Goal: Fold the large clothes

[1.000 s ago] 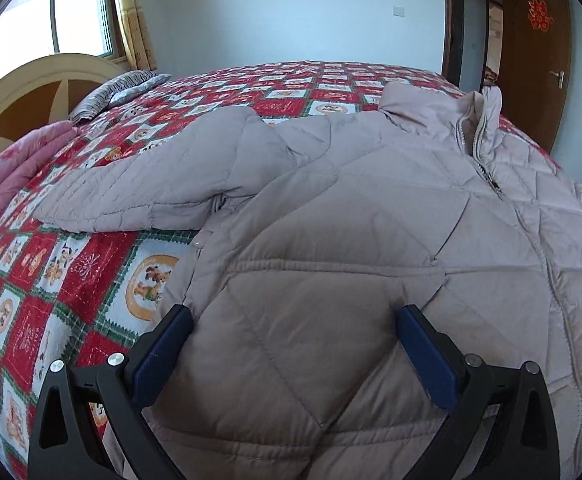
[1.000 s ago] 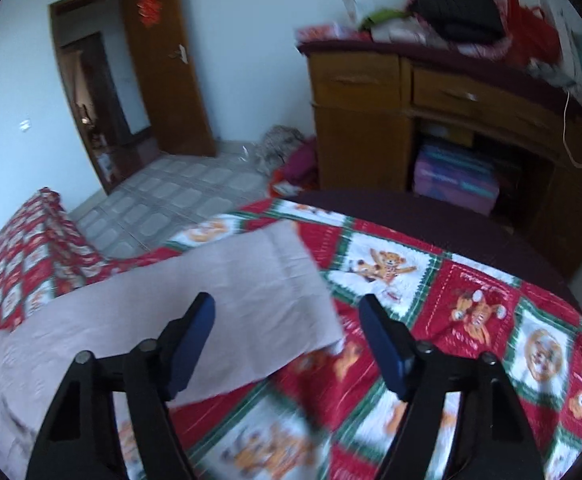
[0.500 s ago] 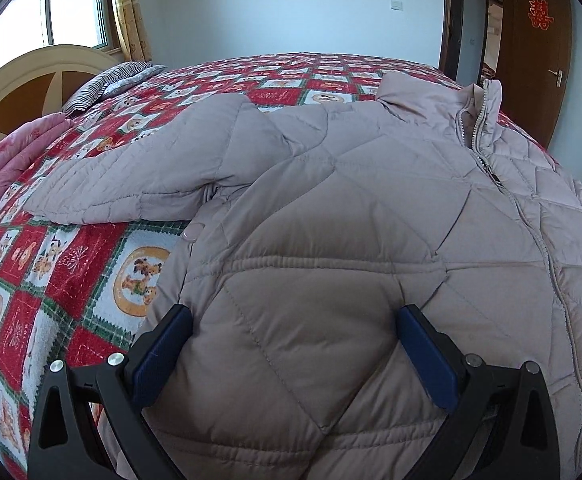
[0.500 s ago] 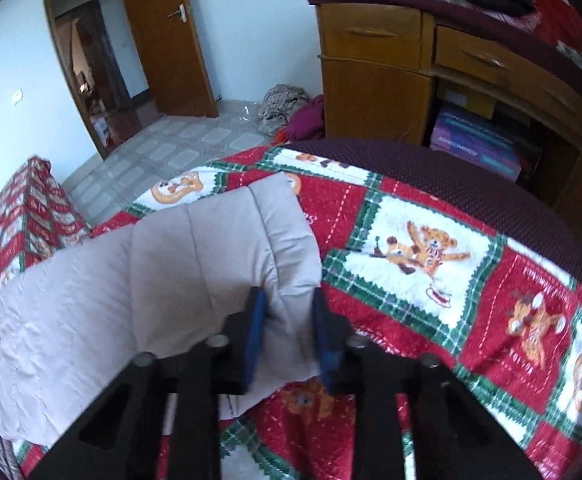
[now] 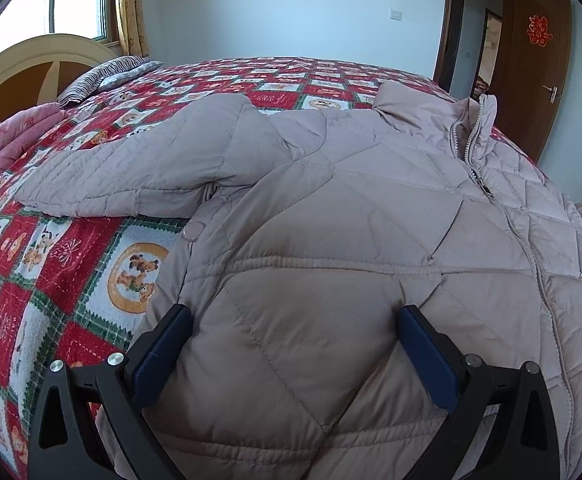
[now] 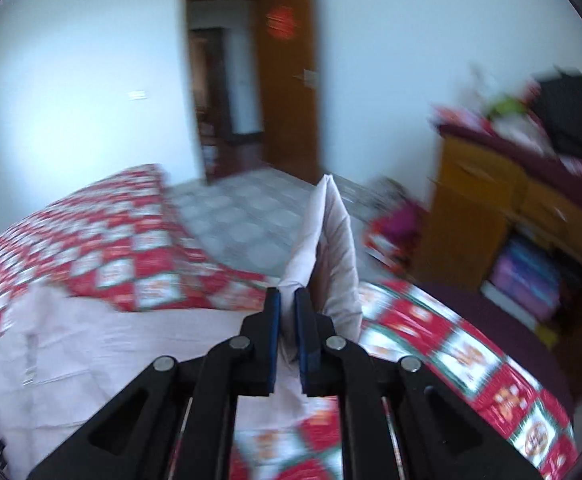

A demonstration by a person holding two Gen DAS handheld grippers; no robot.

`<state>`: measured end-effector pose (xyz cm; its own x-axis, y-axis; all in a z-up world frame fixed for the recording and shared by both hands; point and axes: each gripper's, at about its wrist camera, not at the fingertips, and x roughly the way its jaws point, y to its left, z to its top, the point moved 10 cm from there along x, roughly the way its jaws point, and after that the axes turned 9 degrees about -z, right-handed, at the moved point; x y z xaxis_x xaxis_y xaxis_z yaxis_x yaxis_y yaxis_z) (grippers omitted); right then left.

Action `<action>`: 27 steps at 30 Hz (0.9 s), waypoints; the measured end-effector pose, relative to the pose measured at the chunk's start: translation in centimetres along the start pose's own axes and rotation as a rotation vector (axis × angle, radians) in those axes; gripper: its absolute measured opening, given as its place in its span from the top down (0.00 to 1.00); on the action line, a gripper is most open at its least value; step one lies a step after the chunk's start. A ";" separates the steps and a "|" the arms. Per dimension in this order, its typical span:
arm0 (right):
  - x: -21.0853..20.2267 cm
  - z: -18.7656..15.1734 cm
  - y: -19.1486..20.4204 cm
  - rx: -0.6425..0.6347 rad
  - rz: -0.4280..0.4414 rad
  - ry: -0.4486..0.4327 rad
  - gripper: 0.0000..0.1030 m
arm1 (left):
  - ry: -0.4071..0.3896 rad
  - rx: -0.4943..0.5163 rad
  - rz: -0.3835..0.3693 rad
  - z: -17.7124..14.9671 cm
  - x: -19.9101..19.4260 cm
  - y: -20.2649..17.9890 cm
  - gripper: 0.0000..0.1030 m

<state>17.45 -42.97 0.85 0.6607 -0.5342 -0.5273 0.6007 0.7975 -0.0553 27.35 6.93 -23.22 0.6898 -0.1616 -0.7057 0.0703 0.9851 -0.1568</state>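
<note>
**Fingers clamp a sleeve end; the other pair spread over the jacket**

The right gripper (image 6: 287, 312) has its fingers pressed together on the sleeve end (image 6: 331, 248), which stands up above the bedspread (image 6: 131, 248) near the bed's foot corner. The left gripper (image 5: 291, 340) hangs wide apart over the quilted jacket (image 5: 331, 240), spread zipped across the bed. A red paper character marks the door (image 5: 539, 32). Clutter tops the wooden dresser (image 6: 491, 200); this view is blurred.
</note>
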 end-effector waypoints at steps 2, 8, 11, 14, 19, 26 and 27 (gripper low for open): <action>-2.2 0.6 5.4 -0.068 0.089 -0.032 0.92 | -0.008 -0.011 -0.017 0.0 -0.1 0.0 0.01; -6.2 -1.6 19.8 -0.206 0.350 -0.045 0.92 | -0.028 -0.041 -0.060 0.2 -0.3 0.2 0.01; -6.8 -3.8 25.4 -0.251 0.452 -0.018 0.92 | -0.037 -0.050 -0.076 0.2 -0.4 0.2 0.01; -6.7 -6.5 29.3 -0.276 0.520 0.030 0.92 | -0.043 -0.061 -0.095 0.2 -0.5 0.3 0.01; -4.8 -8.3 30.0 -0.255 0.491 0.057 0.42 | -0.050 -0.069 -0.113 0.2 -0.6 0.2 0.01; 3.6 -8.4 19.1 -0.303 0.168 0.037 0.00 | -0.053 -0.074 -0.123 0.2 -0.6 0.3 0.01; 5.2 -8.7 17.2 -0.308 0.115 0.057 0.01 | -0.054 -0.074 -0.123 0.2 -0.6 0.3 0.01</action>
<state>27.35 -29.62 -10.20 0.6847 -0.4262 -0.5913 0.3538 0.9036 -0.2417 27.08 7.32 -22.72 0.7169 -0.2755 -0.6404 0.1047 0.9507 -0.2918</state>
